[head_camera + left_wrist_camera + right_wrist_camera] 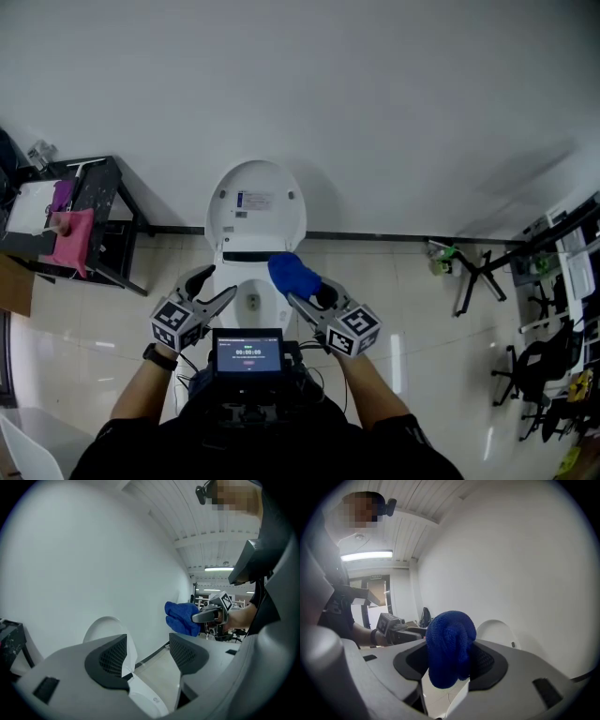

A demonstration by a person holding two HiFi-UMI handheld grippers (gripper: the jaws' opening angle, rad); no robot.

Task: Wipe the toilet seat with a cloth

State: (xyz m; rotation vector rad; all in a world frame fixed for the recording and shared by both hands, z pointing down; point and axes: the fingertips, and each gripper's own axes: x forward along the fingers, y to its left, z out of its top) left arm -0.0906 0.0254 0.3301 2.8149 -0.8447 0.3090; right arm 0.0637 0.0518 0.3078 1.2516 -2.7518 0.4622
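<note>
Cloth (293,275), blue, bunched, clamped between right gripper (305,295) fingers (490,663) above toilet (251,302), left gripper (214,286) fingers (110,660) apart and empty at toilet's left edge, lid (255,202) raised.

A black-framed screen (248,354) is hanging at the person's chest, glowing blue-green with pale digits and a small red mark. Left of the screen, the left gripper (214,286) is showing pale grey jaws lined with black mesh-textured pads (112,657), and a white cube (175,322) printed with black square markers is riding on it. A matching cube (352,330) is riding on the right gripper (307,292), right of the screen. A black watch (157,357) is circling the wrist left of the screen. Black cables (314,380) are looping just below the screen. The person is wearing a black short-sleeved top (141,455).
</note>
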